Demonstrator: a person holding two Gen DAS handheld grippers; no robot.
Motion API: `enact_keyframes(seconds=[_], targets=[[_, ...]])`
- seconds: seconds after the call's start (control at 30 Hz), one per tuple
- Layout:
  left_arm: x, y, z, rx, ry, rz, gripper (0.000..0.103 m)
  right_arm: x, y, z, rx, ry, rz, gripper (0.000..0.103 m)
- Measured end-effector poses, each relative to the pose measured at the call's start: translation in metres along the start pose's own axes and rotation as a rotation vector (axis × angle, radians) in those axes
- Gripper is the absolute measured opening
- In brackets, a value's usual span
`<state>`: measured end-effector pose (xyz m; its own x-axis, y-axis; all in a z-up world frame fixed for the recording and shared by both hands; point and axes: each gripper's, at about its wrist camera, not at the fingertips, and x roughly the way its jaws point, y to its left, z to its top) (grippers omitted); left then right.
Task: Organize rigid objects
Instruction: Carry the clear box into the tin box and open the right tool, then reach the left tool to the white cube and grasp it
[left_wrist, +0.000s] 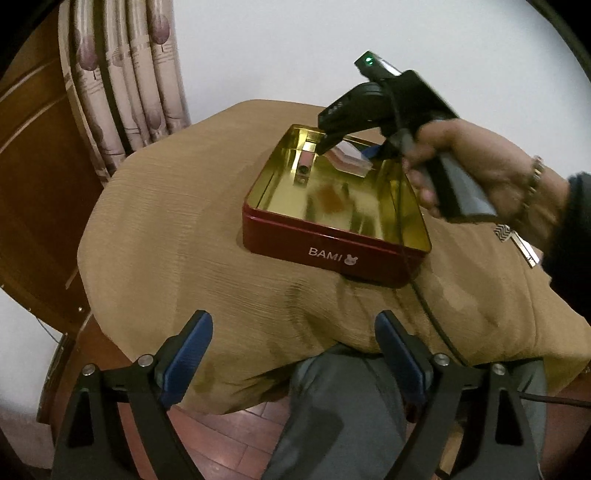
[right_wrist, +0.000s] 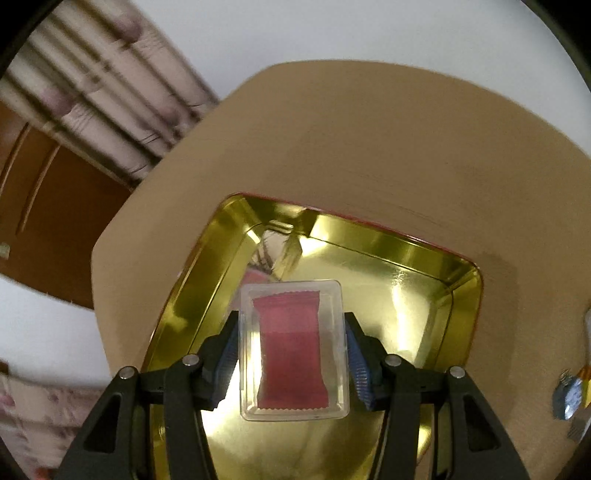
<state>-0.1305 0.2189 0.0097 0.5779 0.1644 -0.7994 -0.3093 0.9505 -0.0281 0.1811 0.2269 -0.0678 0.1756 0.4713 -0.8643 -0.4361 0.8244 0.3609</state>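
A red tin (left_wrist: 332, 254) marked BAMI, gold inside, stands open on the tan-covered table (left_wrist: 177, 229). My right gripper (right_wrist: 291, 347) is shut on a clear plastic case (right_wrist: 293, 350) with a red sachet inside, and holds it over the tin's gold floor (right_wrist: 399, 295). In the left wrist view the right gripper (left_wrist: 347, 147) hangs over the tin's far side with the case (left_wrist: 349, 157) between its fingers. My left gripper (left_wrist: 293, 354) is open and empty, low at the table's near edge.
A small patterned metal piece (left_wrist: 515, 240) lies on the cloth right of the tin; foil-wrapped items (right_wrist: 570, 398) show at the right edge. Curtains (left_wrist: 125, 81) and a wooden door (left_wrist: 33, 177) stand behind left. A cable (left_wrist: 428, 306) trails across the cloth.
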Motion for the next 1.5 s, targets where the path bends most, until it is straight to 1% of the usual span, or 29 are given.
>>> enact_keyframes(seconds=[0.03,0.13,0.17,0.23,0.3,0.33,0.43,0.5,0.53,0.57,0.63,0.7,0.8,0.83,0.93,0.97,1.0,1.03,1.07,1.1,1.17,1.23,1.27,1.3,1.33,1.4,1.43,1.5], targets=[[0.0,-0.001,-0.001,0.005,-0.001,-0.001,0.087,0.0,-0.004,0.001,0.023,0.002,0.002,0.054],[0.002,-0.003,-0.003,0.008,0.002,0.002,0.087,-0.001,-0.014,-0.004,0.101,-0.004,-0.037,0.054],[0.003,-0.002,-0.003,0.007,0.006,0.0,0.087,0.002,-0.015,-0.003,0.112,-0.006,-0.038,0.054],[0.004,-0.002,-0.003,-0.001,0.01,0.002,0.087,0.003,-0.014,-0.006,0.146,-0.019,-0.025,0.056],[0.005,-0.002,-0.003,-0.008,0.014,0.003,0.087,0.004,-0.014,-0.004,0.169,-0.026,0.029,0.056],[0.006,-0.001,-0.003,-0.01,0.018,0.005,0.087,0.008,-0.011,-0.002,0.171,-0.029,0.027,0.056],[0.009,-0.003,-0.004,-0.013,0.033,0.005,0.087,0.005,-0.006,-0.001,0.151,-0.053,-0.042,0.056],[0.009,-0.005,-0.005,-0.006,0.03,0.007,0.087,-0.002,-0.006,-0.001,0.13,-0.073,-0.043,0.056],[0.007,-0.007,-0.005,0.002,0.021,0.013,0.087,-0.012,-0.005,-0.003,0.108,-0.11,-0.06,0.056],[0.007,-0.008,-0.006,0.007,0.013,0.018,0.087,-0.017,-0.004,-0.002,0.097,-0.134,-0.059,0.056],[0.005,-0.011,-0.007,0.024,-0.003,0.034,0.088,-0.034,-0.008,-0.006,0.092,-0.176,-0.008,0.056],[0.004,-0.015,-0.009,0.041,-0.01,0.034,0.088,-0.056,-0.017,-0.013,0.1,-0.217,0.095,0.056],[0.0,-0.021,-0.01,0.073,-0.039,0.042,0.088,-0.094,-0.033,-0.036,0.072,-0.29,0.16,0.056],[-0.002,-0.023,-0.01,0.083,-0.048,0.039,0.088,-0.111,-0.043,-0.048,0.064,-0.322,0.171,0.056],[-0.014,-0.031,-0.01,0.115,-0.092,0.007,0.088,-0.16,-0.087,-0.096,0.067,-0.439,0.122,0.056],[-0.017,-0.034,-0.01,0.125,-0.101,-0.006,0.088,-0.18,-0.11,-0.116,0.076,-0.48,0.082,0.056],[-0.021,-0.04,-0.01,0.138,-0.106,-0.033,0.088,-0.199,-0.135,-0.137,0.084,-0.52,0.007,0.056],[-0.024,-0.045,-0.01,0.149,-0.108,-0.054,0.088,-0.211,-0.153,-0.147,0.093,-0.539,-0.041,0.056],[-0.026,-0.052,-0.009,0.166,-0.107,-0.078,0.088,-0.227,-0.181,-0.167,0.111,-0.565,-0.114,0.057],[-0.027,-0.062,-0.007,0.194,-0.103,-0.109,0.088,-0.236,-0.202,-0.18,0.123,-0.577,-0.176,0.058],[-0.027,-0.08,-0.003,0.235,-0.097,-0.135,0.088,-0.253,-0.253,-0.21,0.136,-0.569,-0.38,0.059],[-0.025,-0.103,0.005,0.28,-0.095,-0.172,0.088,-0.267,-0.3,-0.234,0.163,-0.543,-0.503,0.059],[-0.022,-0.116,0.011,0.287,-0.08,-0.209,0.088,-0.271,-0.324,-0.246,0.188,-0.524,-0.545,0.059],[-0.02,-0.124,0.016,0.286,-0.067,-0.234,0.088,-0.272,-0.339,-0.254,0.209,-0.508,-0.563,0.059],[-0.014,-0.136,0.023,0.277,-0.037,-0.282,0.088,-0.274,-0.36,-0.265,0.235,-0.49,-0.586,0.059],[0.002,-0.159,0.038,0.243,0.024,-0.358,0.088,-0.271,-0.381,-0.274,0.256,-0.471,-0.619,0.059],[0.009,-0.17,0.044,0.228,0.045,-0.386,0.088,-0.272,-0.39,-0.279,0.264,-0.466,-0.616,0.059],[0.026,-0.197,0.056,0.203,0.08,-0.407,0.088,-0.265,-0.4,-0.279,0.283,-0.466,-0.596,0.059]])
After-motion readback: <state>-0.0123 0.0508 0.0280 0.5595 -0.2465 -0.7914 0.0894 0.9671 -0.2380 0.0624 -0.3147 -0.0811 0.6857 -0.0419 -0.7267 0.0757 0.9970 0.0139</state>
